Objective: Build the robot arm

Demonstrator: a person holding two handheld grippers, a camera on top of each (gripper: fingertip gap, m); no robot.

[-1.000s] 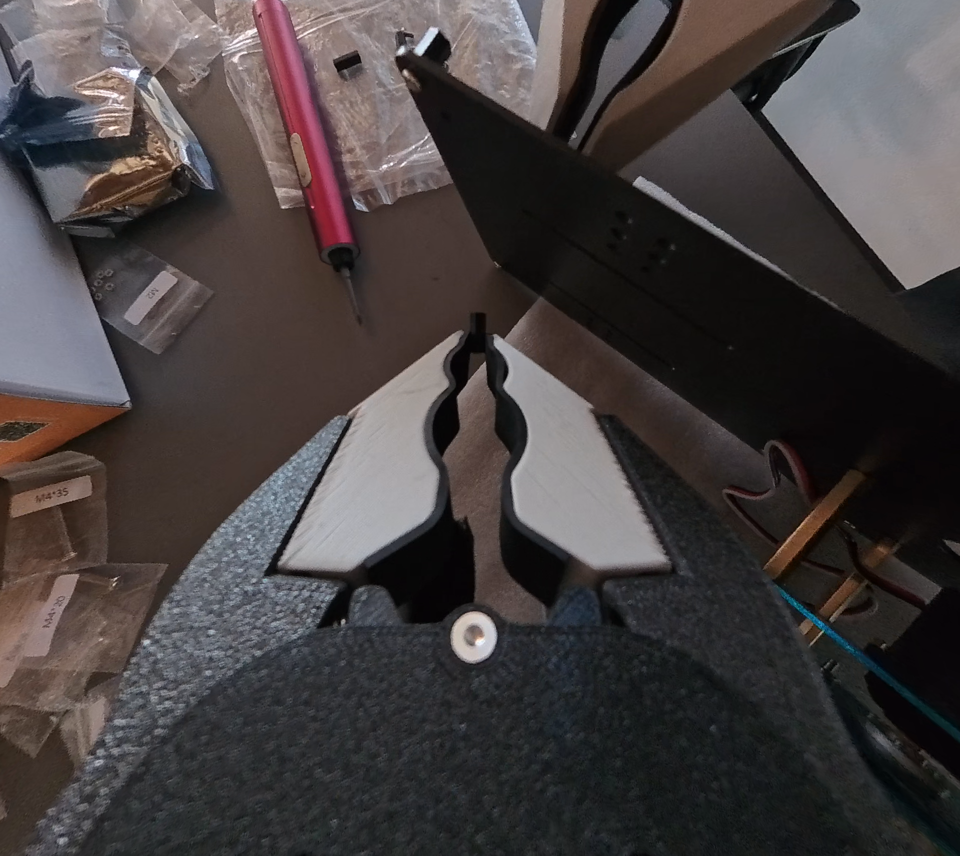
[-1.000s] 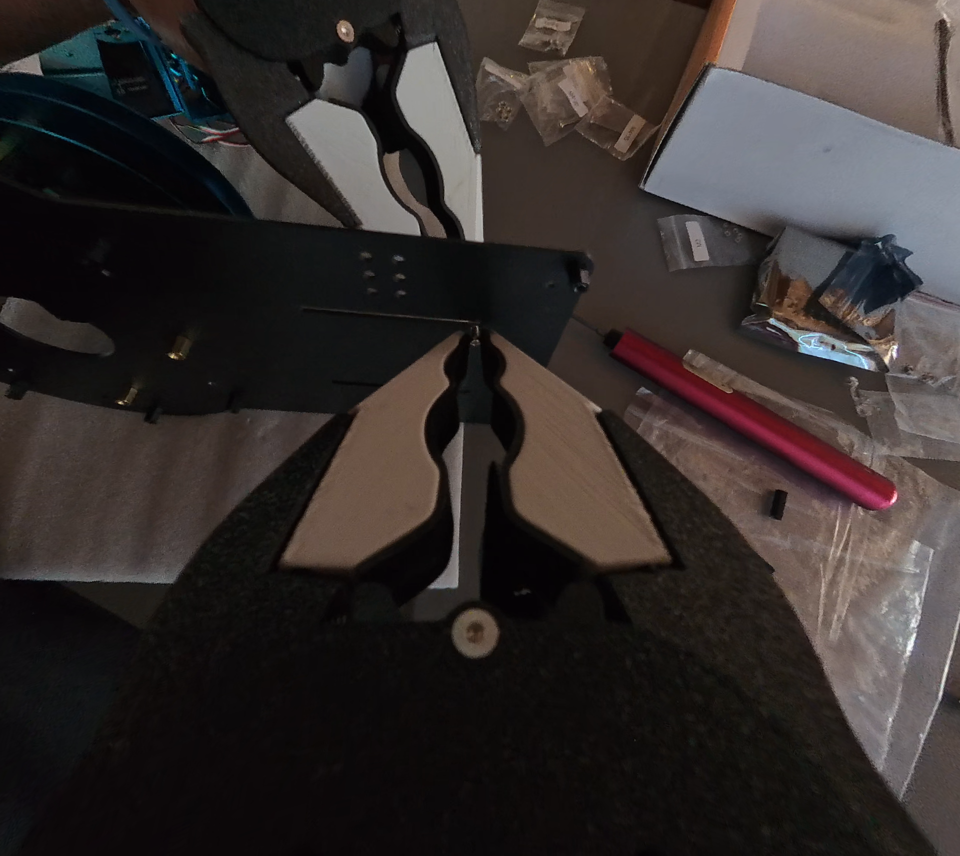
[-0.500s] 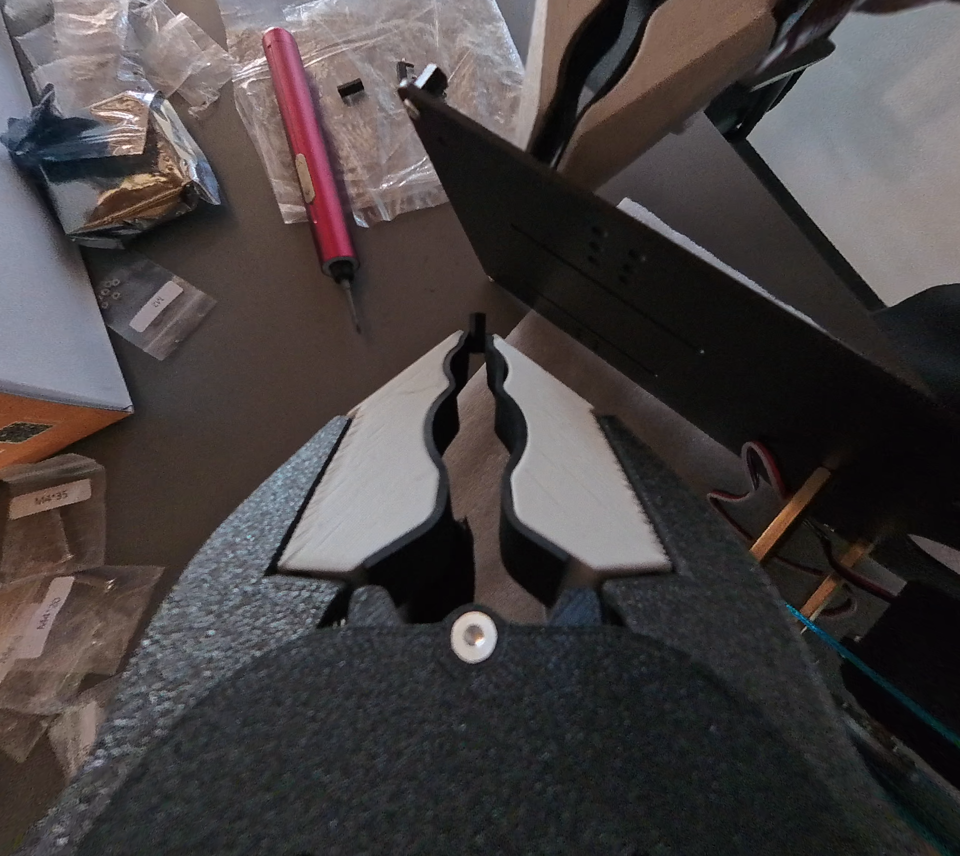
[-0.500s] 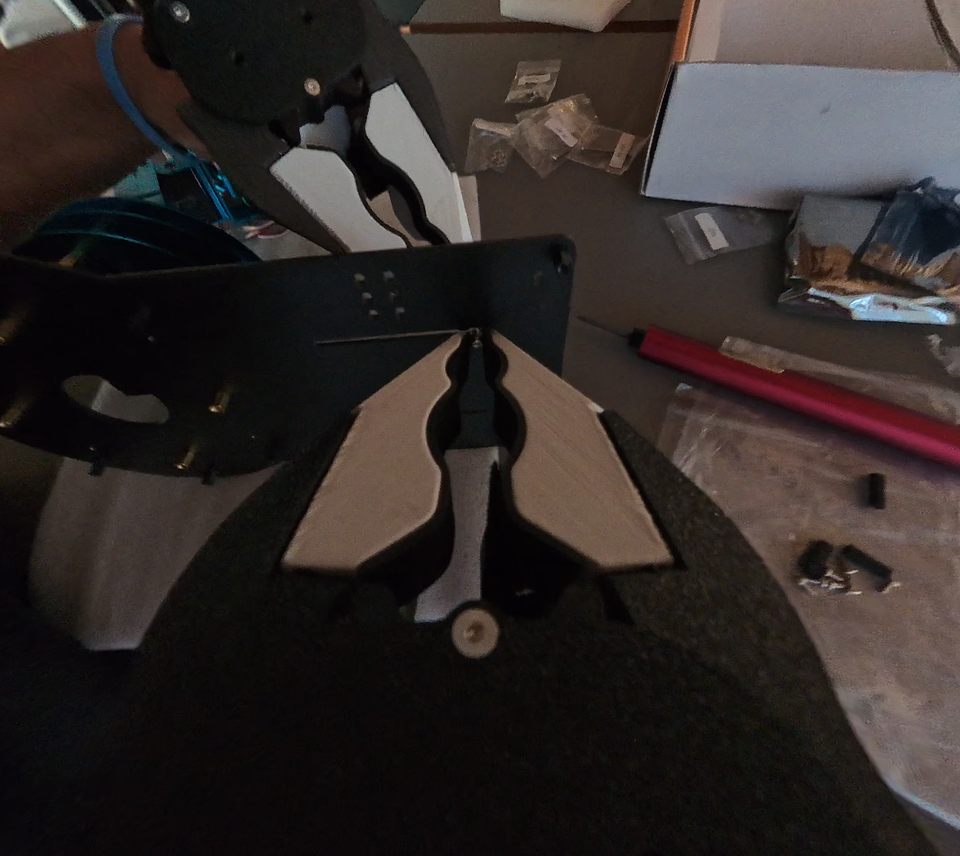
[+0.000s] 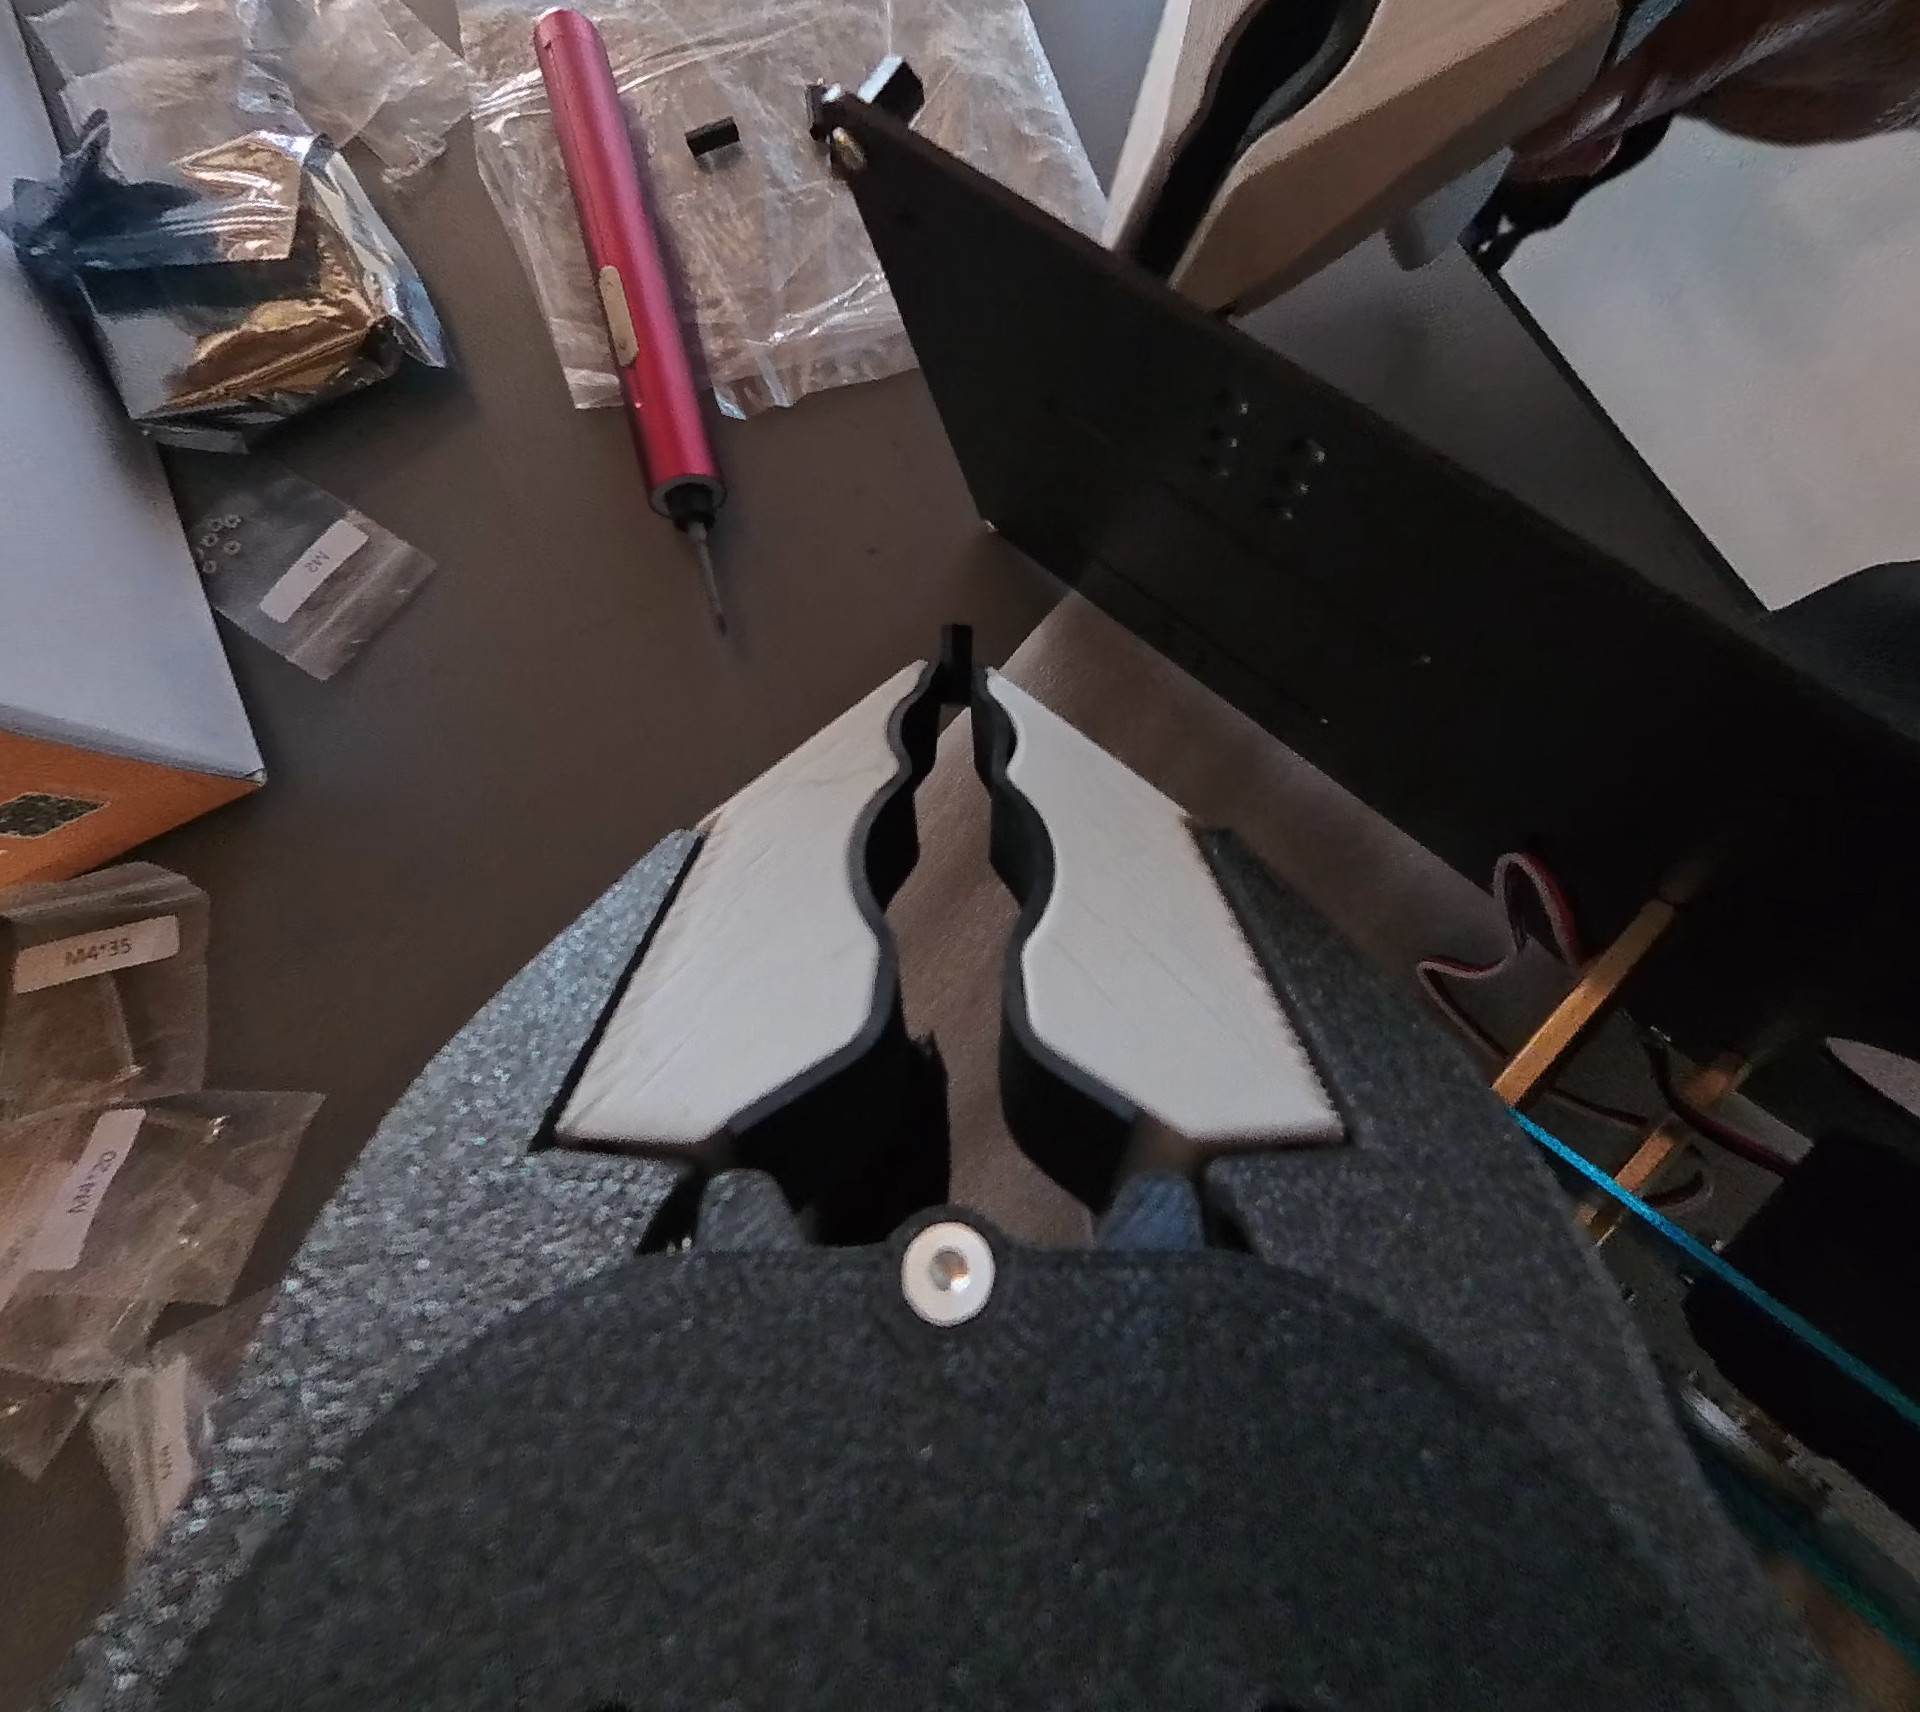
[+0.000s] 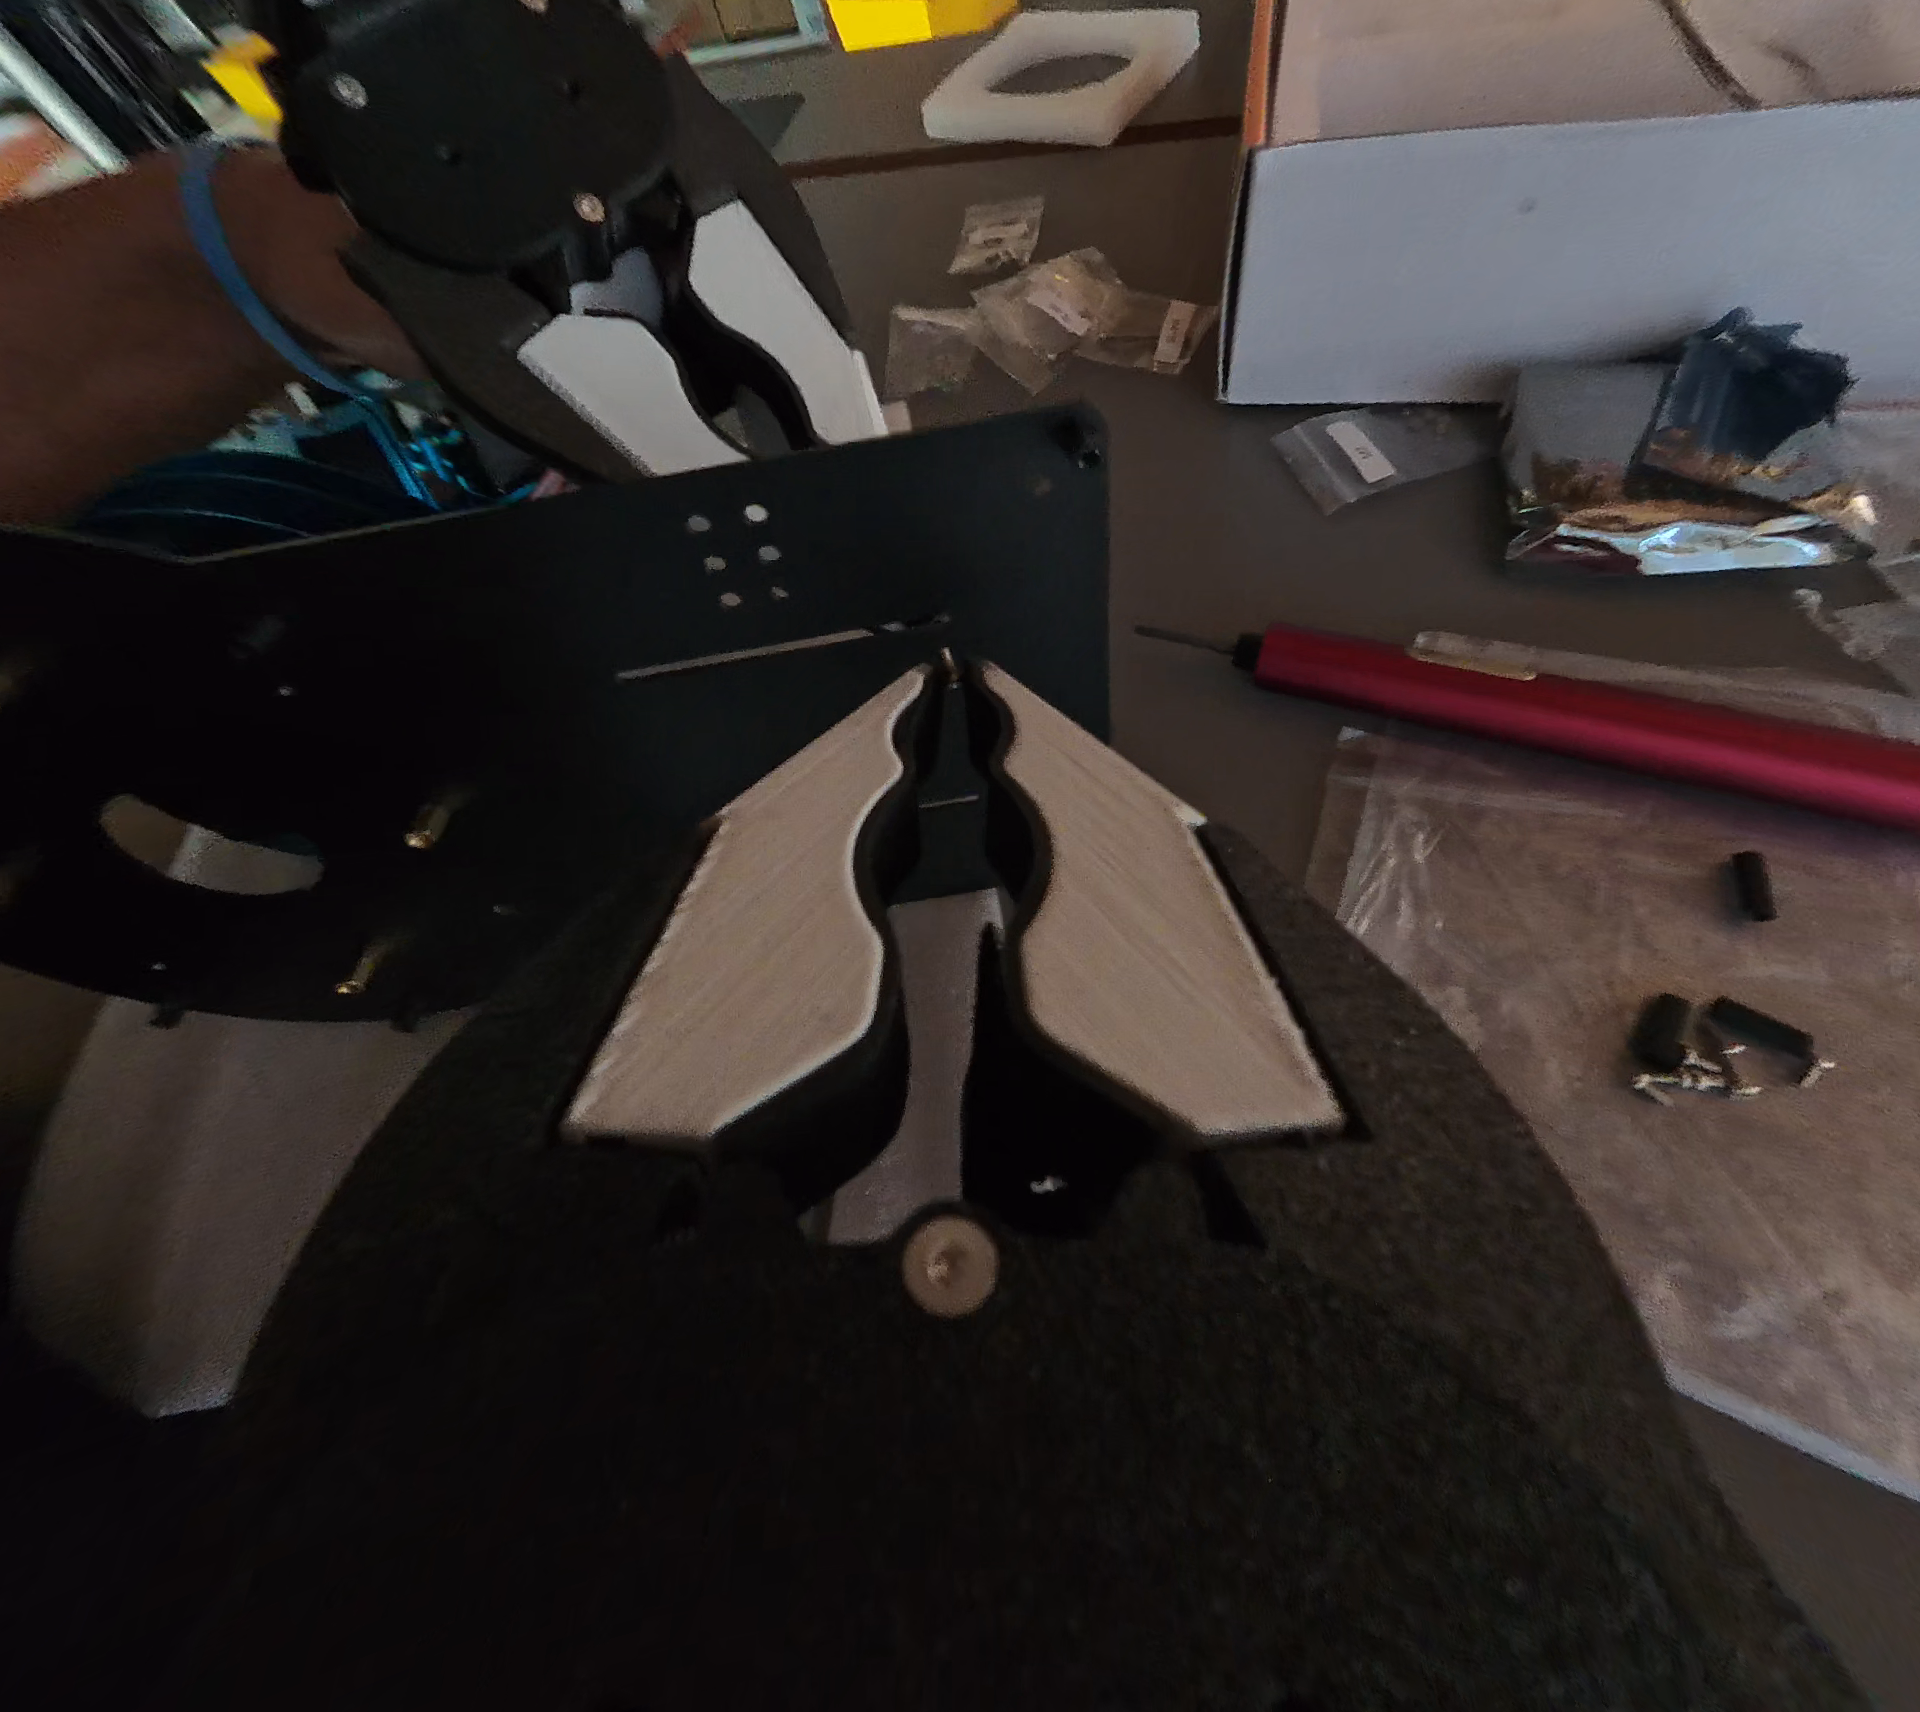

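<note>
1. Left claw (image 5: pixel 957 665) pinched on a small black spacer (image 5: pixel 953 652) at the fingertips, above the dark surface (image 5: pixel 468 727).
2. Right claw (image 6: pixel 954 670) pressed together on a small brass-coloured screw (image 6: pixel 948 656), in front of the tilted black plate (image 6: pixel 520 623).
3. Red screwdriver (image 5: pixel 623 260) lying on a clear plastic bag (image 5: pixel 790 135), near the plate's corner.
4. Small hardware bags (image 5: pixel 312 576) scattered beside a white box (image 6: pixel 1558 249).

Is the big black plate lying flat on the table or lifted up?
Lifted and tilted. The black plate hangs above the white foam; the right gripper pinches its near edge, and its far corner is raised off the table.
</note>
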